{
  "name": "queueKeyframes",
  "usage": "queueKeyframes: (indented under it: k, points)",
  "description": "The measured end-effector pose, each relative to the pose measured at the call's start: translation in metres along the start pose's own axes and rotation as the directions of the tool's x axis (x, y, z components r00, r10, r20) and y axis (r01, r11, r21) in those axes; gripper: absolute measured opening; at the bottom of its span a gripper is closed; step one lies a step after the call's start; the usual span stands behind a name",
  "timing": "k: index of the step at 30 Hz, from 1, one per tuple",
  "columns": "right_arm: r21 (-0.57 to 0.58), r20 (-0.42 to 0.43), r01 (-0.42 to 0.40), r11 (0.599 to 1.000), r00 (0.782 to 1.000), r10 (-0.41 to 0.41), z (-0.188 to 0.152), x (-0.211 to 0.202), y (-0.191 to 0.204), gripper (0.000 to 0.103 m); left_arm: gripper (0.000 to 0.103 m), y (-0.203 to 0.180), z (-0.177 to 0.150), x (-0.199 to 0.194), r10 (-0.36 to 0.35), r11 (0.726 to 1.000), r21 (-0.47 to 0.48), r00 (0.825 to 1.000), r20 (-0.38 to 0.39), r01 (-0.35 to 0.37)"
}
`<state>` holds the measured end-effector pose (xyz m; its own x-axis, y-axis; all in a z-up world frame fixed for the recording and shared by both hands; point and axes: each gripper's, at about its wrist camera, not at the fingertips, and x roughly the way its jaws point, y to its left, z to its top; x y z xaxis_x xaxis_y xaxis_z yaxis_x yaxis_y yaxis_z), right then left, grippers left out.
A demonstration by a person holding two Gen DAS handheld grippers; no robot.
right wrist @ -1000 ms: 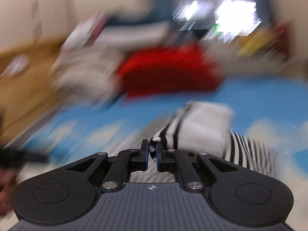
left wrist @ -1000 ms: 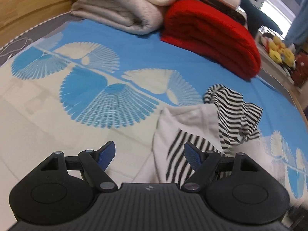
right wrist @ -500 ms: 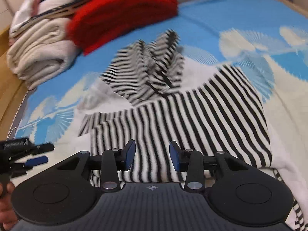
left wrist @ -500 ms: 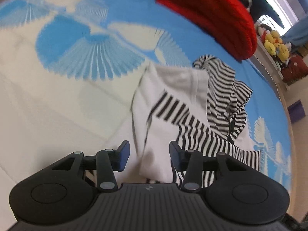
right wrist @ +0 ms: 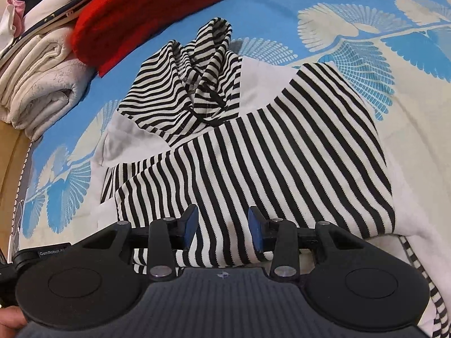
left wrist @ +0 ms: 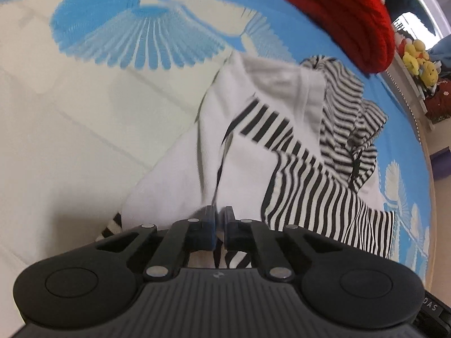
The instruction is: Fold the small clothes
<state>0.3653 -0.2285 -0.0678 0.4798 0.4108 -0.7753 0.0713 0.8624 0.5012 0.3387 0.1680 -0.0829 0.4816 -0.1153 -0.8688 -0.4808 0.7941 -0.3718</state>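
My left gripper [left wrist: 218, 219] is pinched closed on a white edge of the striped hoodie [left wrist: 282, 146], the cloth running up between the two pads and pulling into a taut ridge away from me. The tool tips steeply down toward the bed, its nose right at the fabric.

My right gripper [right wrist: 222, 222] hangs with its jaws apart, about halfway, just over the striped panel of the same garment; the stripes pass under the gap, and neither pad presses on them. It too is angled down at the cloth.

The hoodie [right wrist: 253, 146] lies spread on the blue and cream leaf-print bedspread [right wrist: 366, 28]. In the right wrist view its long axis runs from my grippers away toward the top of the frame, with the crumpled striped hood [right wrist: 197, 64] at the far end, pointing at the pile beyond. White lining shows on both sides of the striped panel.

Past the hood sit a folded red blanket [right wrist: 141, 11] and, left of it, a folded cream blanket [right wrist: 39, 84]. Yellow plush toys [left wrist: 420, 59] stand off the bed's far right edge in the left wrist view.
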Motion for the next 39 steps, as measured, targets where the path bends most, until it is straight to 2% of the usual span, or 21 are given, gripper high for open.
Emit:
queueKeyframes:
  k: [3,5,6,9,10,12,13,14,16,17,19,22,25,28,31,33,39]
  points:
    - [0.001,-0.009,0.018,1.000,1.000,-0.018,-0.002,0.003,-0.001,0.041,0.004,-0.010,-0.007,-0.029,0.064,0.998,-0.008,0.990,0.128,-0.063]
    - [0.001,-0.017,0.029,1.000,0.999,-0.029,-0.004,0.006,-0.001,0.041,0.004,-0.019,-0.018,-0.049,0.142,0.990,-0.017,0.966,0.218,-0.142]
    - [0.002,-0.021,0.035,0.999,0.999,-0.035,-0.005,0.008,-0.001,0.041,0.005,-0.024,-0.023,-0.053,0.169,0.985,-0.012,0.956,0.239,-0.171]
    - [0.000,-0.032,0.065,0.998,0.997,-0.065,-0.010,0.016,-0.002,0.041,0.006,-0.020,-0.023,-0.044,0.234,0.972,-0.062,0.955,0.179,-0.227]
    - [0.003,-0.036,0.078,0.997,0.996,-0.078,-0.011,0.020,-0.004,0.041,0.006,-0.020,-0.022,-0.044,0.271,0.962,-0.075,0.943,0.194,-0.262]
    - [0.028,-0.053,0.107,0.994,0.993,-0.106,-0.014,0.027,-0.010,0.041,0.011,-0.027,-0.020,-0.055,0.319,0.947,-0.058,0.904,0.286,-0.315]
    - [0.047,-0.063,0.119,0.992,0.991,-0.116,-0.015,0.030,-0.014,0.041,0.014,-0.033,-0.018,-0.062,0.298,0.952,-0.031,0.893,0.339,-0.306]
    - [0.064,-0.069,0.129,0.990,0.990,-0.124,-0.016,0.032,-0.017,0.041,0.019,-0.038,-0.017,-0.067,0.263,0.960,-0.006,0.892,0.369,-0.280]
    - [0.081,-0.068,0.140,0.987,0.989,-0.134,-0.016,0.034,-0.021,0.041,0.029,-0.045,-0.015,-0.070,0.171,0.977,0.051,0.910,0.378,-0.205]
    - [0.077,-0.064,0.144,0.986,0.988,-0.140,-0.015,0.033,-0.021,0.041,0.035,-0.047,-0.014,-0.066,0.128,0.982,0.083,0.929,0.348,-0.167]
    - [0.068,-0.049,0.159,0.985,0.987,-0.156,-0.014,0.030,-0.018,0.041,0.037,-0.045,-0.013,-0.048,0.077,0.987,0.119,0.969,0.233,-0.107]
    - [0.037,-0.006,0.167,0.985,0.986,-0.167,-0.012,0.023,-0.011,0.041,0.037,-0.031,-0.012,-0.018,0.063,0.996,0.065,0.996,0.070,-0.067]
    - [0.018,-0.002,0.187,0.982,0.982,-0.187,-0.010,0.026,-0.011,0.043,0.037,-0.011,-0.016,-0.001,0.071,0.997,-0.019,0.997,-0.023,-0.072]
    - [0.060,-0.041,0.202,0.978,0.979,-0.200,-0.011,0.034,-0.021,0.043,0.037,-0.011,-0.013,-0.003,0.091,0.996,-0.011,0.996,0.007,-0.091]
    - [0.040,-0.010,0.201,0.979,0.980,-0.201,-0.010,0.026,-0.015,0.043,0.037,-0.019,-0.010,-0.017,0.066,0.998,0.008,0.997,0.050,-0.066]
    - [0.018,0.016,0.196,0.981,0.980,-0.196,-0.009,0.022,-0.011,0.043,0.042,-0.024,-0.010,-0.022,0.057,0.998,0.031,0.996,0.070,-0.059]
    - [0.076,-0.040,0.207,0.975,0.978,-0.204,-0.009,0.029,-0.027,0.044,0.044,-0.031,-0.012,-0.019,0.061,0.996,0.060,0.996,0.060,-0.065]
